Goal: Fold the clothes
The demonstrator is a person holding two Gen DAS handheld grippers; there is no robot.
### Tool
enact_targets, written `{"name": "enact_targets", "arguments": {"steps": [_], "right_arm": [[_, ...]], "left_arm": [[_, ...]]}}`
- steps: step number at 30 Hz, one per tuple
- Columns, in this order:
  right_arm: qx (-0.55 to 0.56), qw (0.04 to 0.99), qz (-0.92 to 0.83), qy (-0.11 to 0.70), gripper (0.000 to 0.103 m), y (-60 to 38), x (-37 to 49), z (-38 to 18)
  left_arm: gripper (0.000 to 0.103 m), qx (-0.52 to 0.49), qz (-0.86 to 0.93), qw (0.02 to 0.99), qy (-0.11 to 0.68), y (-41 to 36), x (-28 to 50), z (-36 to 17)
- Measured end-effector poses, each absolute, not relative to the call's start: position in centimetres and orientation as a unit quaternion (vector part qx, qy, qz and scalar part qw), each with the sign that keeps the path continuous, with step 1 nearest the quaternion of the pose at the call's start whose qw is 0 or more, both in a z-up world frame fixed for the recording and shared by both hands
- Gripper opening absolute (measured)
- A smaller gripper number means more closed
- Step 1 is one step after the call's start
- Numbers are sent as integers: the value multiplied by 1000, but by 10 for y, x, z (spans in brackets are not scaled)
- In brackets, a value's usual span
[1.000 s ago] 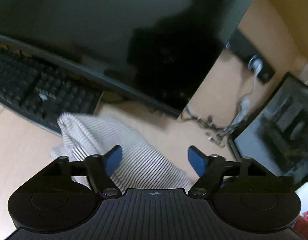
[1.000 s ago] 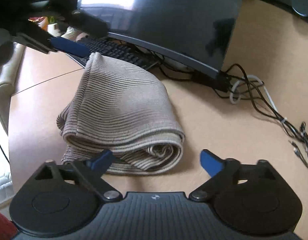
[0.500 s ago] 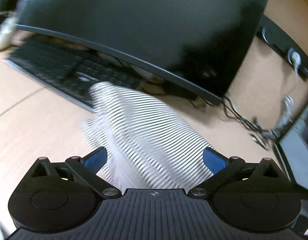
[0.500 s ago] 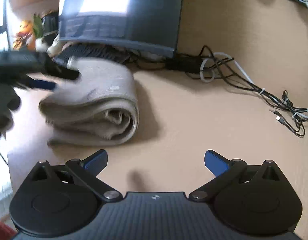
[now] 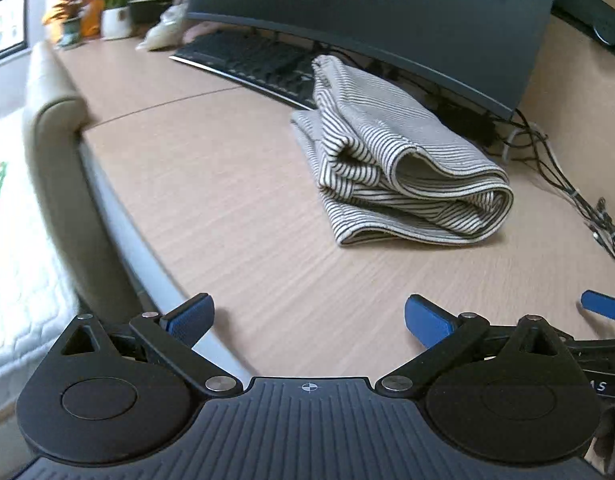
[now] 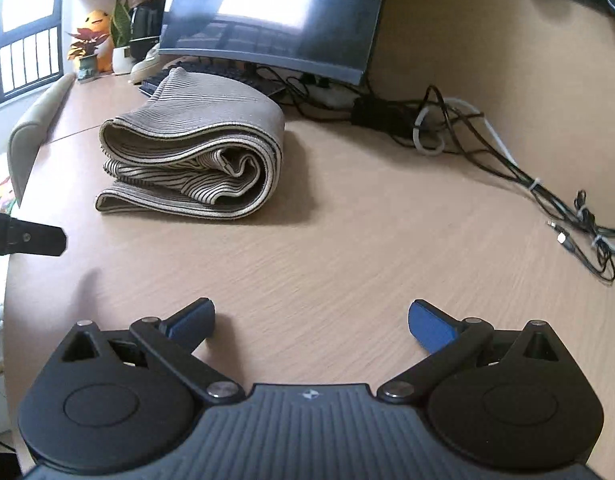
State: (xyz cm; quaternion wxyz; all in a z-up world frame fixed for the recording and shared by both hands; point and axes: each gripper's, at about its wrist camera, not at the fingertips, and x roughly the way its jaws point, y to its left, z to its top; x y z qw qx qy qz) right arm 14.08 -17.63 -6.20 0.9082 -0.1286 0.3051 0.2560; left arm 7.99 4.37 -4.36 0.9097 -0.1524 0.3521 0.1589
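A striped grey-and-white garment [image 5: 391, 160] lies folded into a thick bundle on the wooden desk [image 5: 227, 208], its far end resting against the keyboard. In the right wrist view the same garment [image 6: 199, 152] shows its rolled layers at the near end. My left gripper [image 5: 307, 318] is open over bare desk, well short of the bundle, with nothing between its blue pads. My right gripper [image 6: 311, 320] is open too, also back from the cloth and over bare wood. A blue fingertip of the right gripper [image 5: 603, 306] shows at the left wrist view's right edge.
A curved monitor [image 5: 387, 8] and black keyboard [image 5: 251, 60] stand behind the garment. Tangled cables [image 6: 487, 148] run along the right side. Potted plants [image 6: 87, 52] and an orange toy sit at the far left corner. A chair back [image 5: 55, 160] stands at the desk's left edge.
Both grippers have pulled back from the garment toward the desk's near edge. The left gripper opened wider, let go of the cloth and swung round; the bundle now lies alone.
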Motion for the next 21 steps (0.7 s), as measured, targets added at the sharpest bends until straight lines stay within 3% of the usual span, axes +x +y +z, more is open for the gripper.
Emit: {"name": "enact_targets", "arguments": {"steps": [21], "right_arm": [[-107, 889, 305, 324, 103, -178, 155, -66]], "left_arm": [[103, -162, 236, 890, 356, 15, 54, -43]]}}
